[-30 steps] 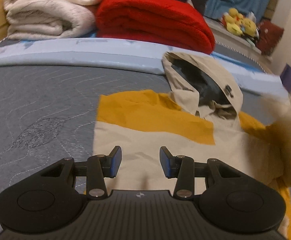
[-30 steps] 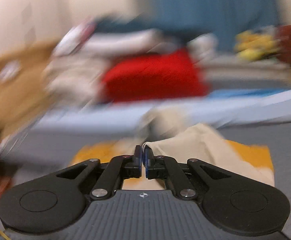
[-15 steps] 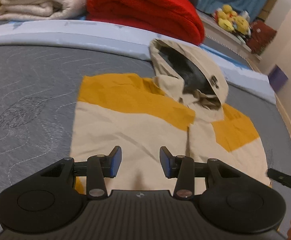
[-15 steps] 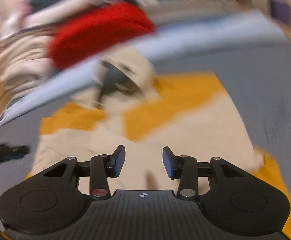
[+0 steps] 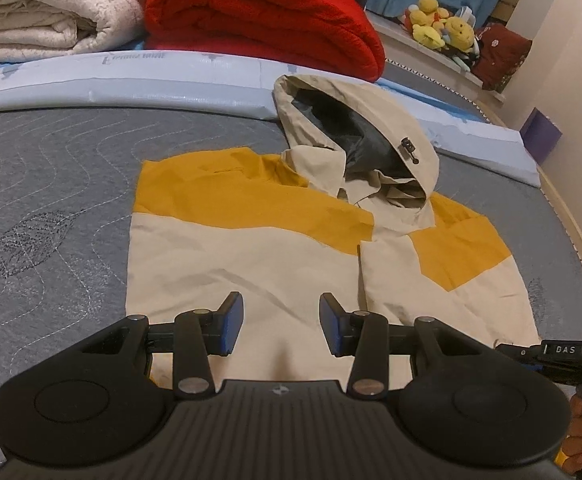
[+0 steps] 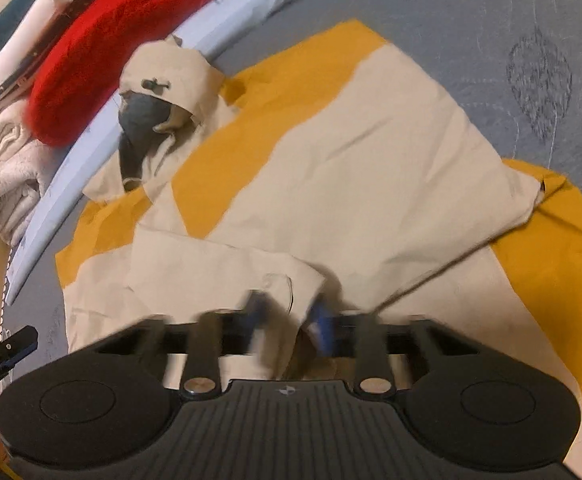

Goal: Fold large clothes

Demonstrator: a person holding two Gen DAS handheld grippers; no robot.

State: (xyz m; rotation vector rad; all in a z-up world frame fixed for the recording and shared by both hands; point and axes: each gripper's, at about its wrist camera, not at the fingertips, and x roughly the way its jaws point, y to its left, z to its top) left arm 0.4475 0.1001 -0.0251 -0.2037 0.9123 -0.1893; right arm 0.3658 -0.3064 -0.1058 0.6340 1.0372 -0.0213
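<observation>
A cream and mustard-yellow hooded jacket [image 5: 283, 240] lies flat on the grey quilted mattress [image 5: 43, 208], sleeves folded in over the body, hood [image 5: 355, 136] toward the far side. My left gripper [image 5: 281, 326] is open and empty, just above the jacket's near part. My right gripper [image 6: 289, 316] is blurred, its jaws apart around a cream sleeve cuff [image 6: 283, 284] on the jacket [image 6: 371, 168]; whether they touch the cloth is unclear. The right gripper's tip shows at the left wrist view's right edge [image 5: 559, 354].
A folded red blanket [image 5: 259, 16] and a folded white blanket [image 5: 47, 12] are stacked beyond a pale blue foam strip [image 5: 131, 80]. Plush toys [image 5: 443, 28] sit on a ledge at the far right. A wooden bed edge [image 5: 571, 216] runs along the right.
The right gripper let go of the sleeve, opened, and dropped low over the jacket near a cuff. The sleeve now lies folded on the body. The left gripper stayed open and shifted slightly.
</observation>
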